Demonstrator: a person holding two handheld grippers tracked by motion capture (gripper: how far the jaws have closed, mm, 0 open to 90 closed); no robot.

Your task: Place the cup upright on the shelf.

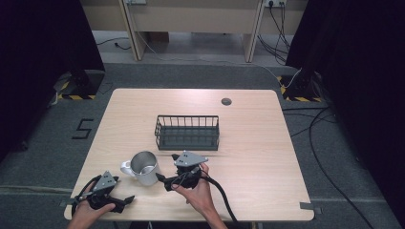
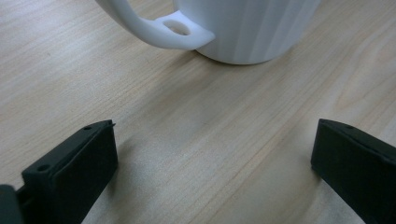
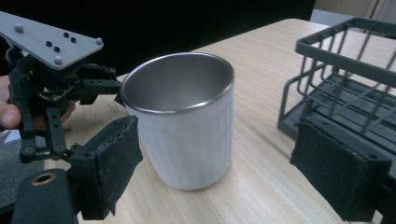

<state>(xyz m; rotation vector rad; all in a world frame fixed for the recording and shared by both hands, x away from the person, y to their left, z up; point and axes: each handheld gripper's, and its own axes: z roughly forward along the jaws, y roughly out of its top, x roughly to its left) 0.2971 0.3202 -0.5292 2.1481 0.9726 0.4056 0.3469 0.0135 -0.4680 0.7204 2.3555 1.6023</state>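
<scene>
A white mug (image 1: 142, 167) with a metal inside stands upright on the wooden table (image 1: 248, 143), its handle (image 1: 126, 167) pointing left. My right gripper (image 1: 166, 168) is open just right of it. In the right gripper view the mug (image 3: 187, 135) sits a little ahead of the gripper (image 3: 224, 163), between the lines of the two jaws. My left gripper (image 1: 128, 198) rests open near the front left edge. Its view (image 2: 210, 158) faces the mug's base (image 2: 247, 28) and handle (image 2: 159, 30), with bare wood between the jaws.
A dark wire basket (image 1: 187, 132) stands empty mid-table behind the mug, and in the right gripper view the basket (image 3: 327, 49) is close on the right. A round grommet (image 1: 226, 101) sits near the far edge. Cables (image 1: 329, 143) lie on the floor at right.
</scene>
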